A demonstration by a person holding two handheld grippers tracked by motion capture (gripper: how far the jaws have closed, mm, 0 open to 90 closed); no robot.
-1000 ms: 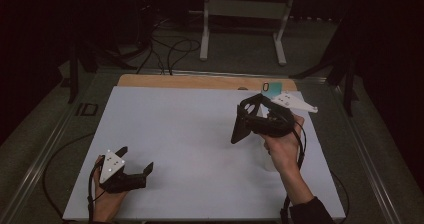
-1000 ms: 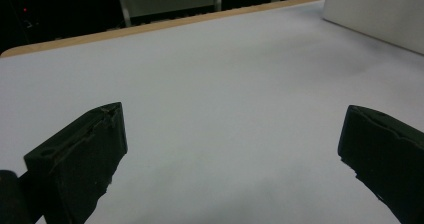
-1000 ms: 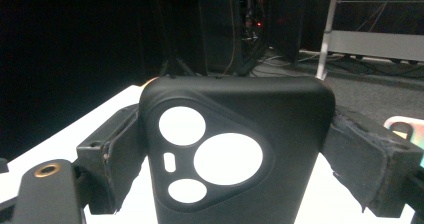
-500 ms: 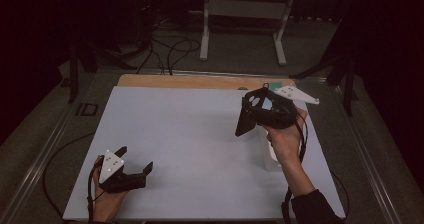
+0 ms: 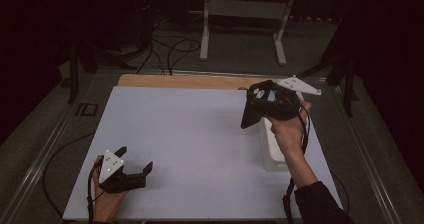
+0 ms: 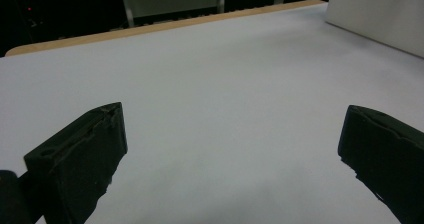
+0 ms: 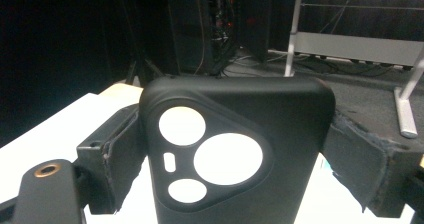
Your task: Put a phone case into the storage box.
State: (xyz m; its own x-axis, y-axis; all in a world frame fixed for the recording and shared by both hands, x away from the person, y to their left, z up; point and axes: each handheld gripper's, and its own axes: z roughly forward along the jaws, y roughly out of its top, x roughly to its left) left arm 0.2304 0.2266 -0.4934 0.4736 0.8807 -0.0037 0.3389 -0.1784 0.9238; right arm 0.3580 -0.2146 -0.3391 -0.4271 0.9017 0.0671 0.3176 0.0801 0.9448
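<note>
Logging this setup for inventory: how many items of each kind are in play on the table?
Black phone case: 1
White box: 1
Handheld grippers: 2, left gripper and right gripper
Total: 4

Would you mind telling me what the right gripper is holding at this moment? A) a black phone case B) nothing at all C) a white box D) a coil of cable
A, since in the right gripper view the right gripper has its two jaws pressed against the sides of a black phone case with round camera cut-outs, while the high view shows it lifted above the white box on the table.
</note>
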